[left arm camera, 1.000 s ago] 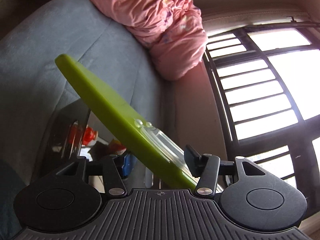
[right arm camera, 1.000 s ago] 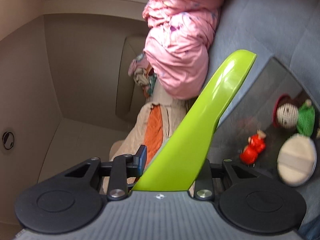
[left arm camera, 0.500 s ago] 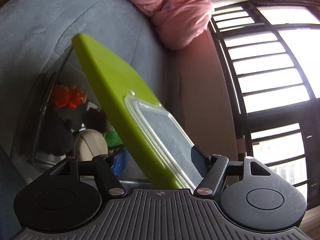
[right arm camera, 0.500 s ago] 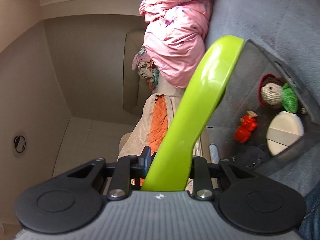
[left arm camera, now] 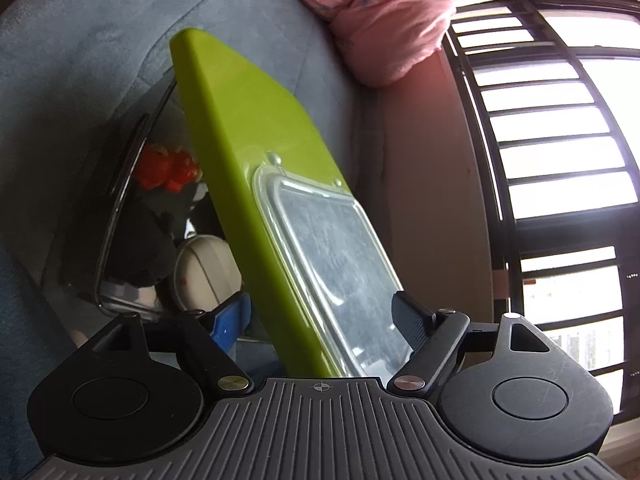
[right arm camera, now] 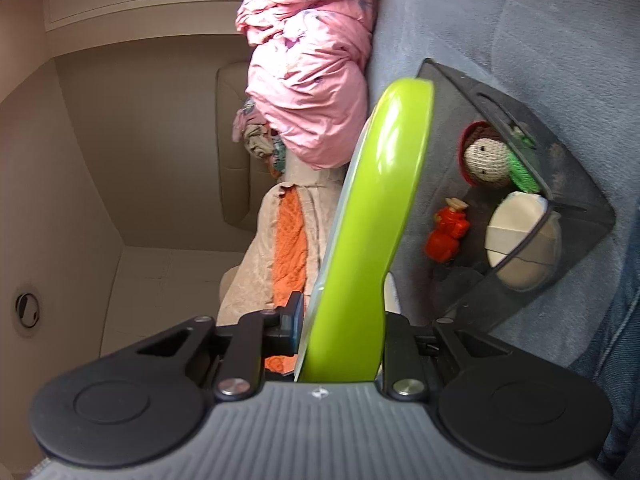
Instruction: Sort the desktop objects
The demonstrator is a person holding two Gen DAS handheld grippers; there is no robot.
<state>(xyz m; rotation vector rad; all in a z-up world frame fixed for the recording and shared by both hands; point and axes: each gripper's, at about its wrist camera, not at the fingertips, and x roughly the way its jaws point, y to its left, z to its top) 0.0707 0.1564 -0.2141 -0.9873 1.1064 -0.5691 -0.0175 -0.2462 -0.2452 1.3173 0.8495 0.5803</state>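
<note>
Right tool clamps green lid; left tool spread, opening.

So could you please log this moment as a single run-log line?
left gripper: open, just opening around green lid | right gripper: shut on green lid | dark bin: toys inside
</note>
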